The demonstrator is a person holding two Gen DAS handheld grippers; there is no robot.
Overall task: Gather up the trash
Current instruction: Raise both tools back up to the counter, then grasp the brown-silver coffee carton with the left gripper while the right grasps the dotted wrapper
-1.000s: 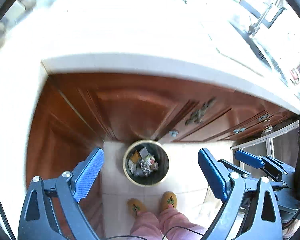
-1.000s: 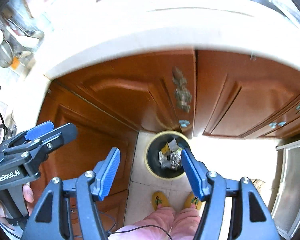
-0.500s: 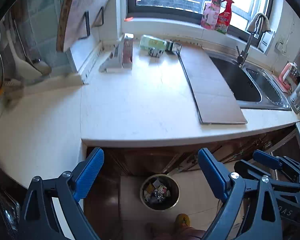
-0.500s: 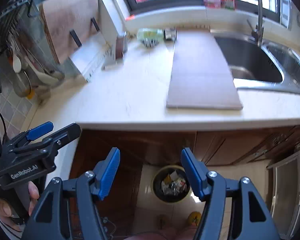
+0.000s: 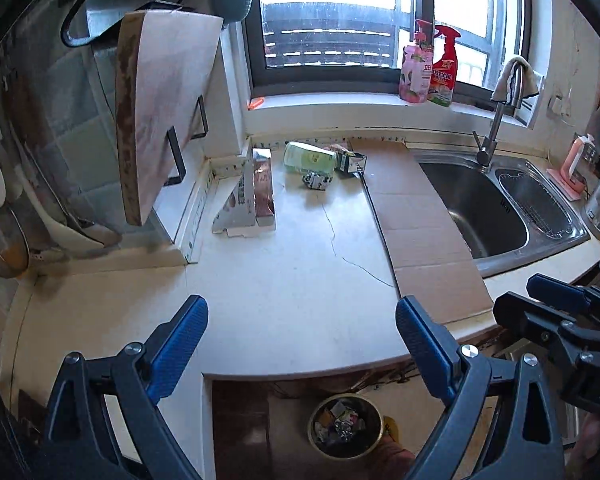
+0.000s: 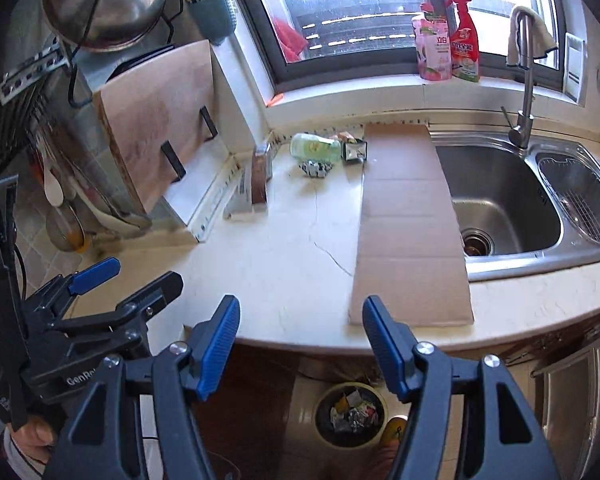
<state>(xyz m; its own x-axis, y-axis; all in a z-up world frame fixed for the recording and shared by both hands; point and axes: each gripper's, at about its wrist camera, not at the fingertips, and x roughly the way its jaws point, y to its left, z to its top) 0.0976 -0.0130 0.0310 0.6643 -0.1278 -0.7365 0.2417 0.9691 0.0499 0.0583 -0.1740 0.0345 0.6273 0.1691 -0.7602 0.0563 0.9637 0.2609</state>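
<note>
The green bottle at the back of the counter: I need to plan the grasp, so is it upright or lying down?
Lying down. The green bottle rests on its side on the counter, long axis running left-right.

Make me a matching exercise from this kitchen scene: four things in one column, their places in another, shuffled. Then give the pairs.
Things:
1. trash bin
2. cardboard sheet
3. red spray bottle
4. green bottle

Places:
A. standing on the window sill
B. lying on its side at the back of the counter
C. on the floor below the counter edge
D. flat on the counter beside the sink

Pairs: 1-C, 2-D, 3-A, 4-B
</note>
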